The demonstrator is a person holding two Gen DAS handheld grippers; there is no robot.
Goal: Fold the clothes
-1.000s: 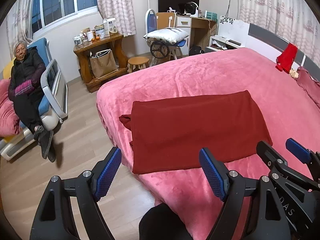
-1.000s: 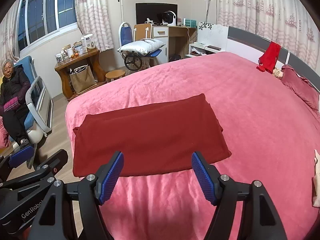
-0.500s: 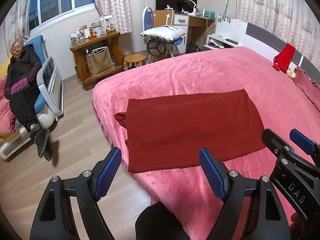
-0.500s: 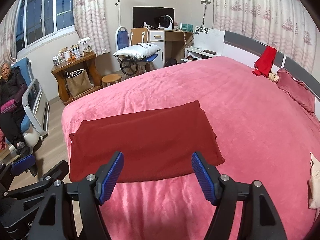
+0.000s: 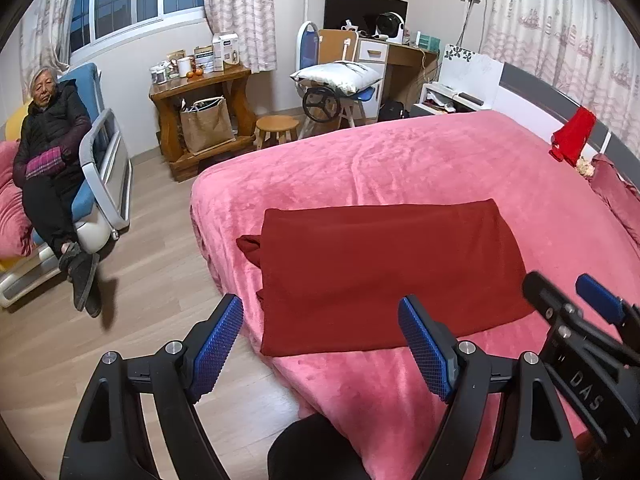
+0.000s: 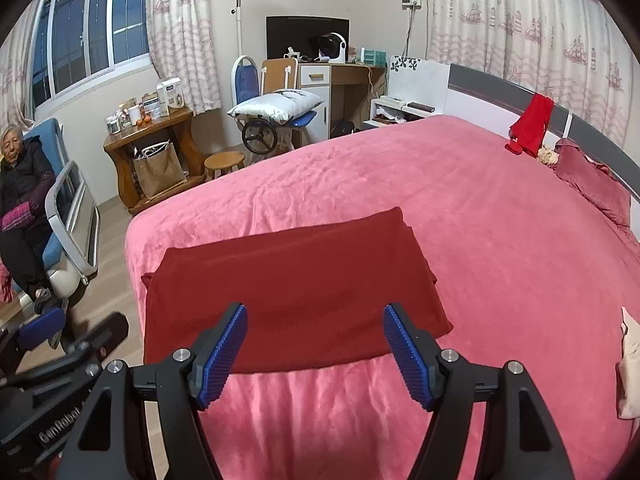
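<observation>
Claws [image 6: 315,354] spread, plush bed [image 6: 500,240], folded red rectangle [image 6: 296,292]

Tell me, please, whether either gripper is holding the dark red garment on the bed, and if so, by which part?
Nothing is held. The left gripper and right gripper both hang open above the bed, clear of the folded dark red garment.

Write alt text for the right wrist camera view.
A folded dark red garment lies flat on a pink bedspread, just beyond the open, empty right gripper. A person sits at far left.
</observation>
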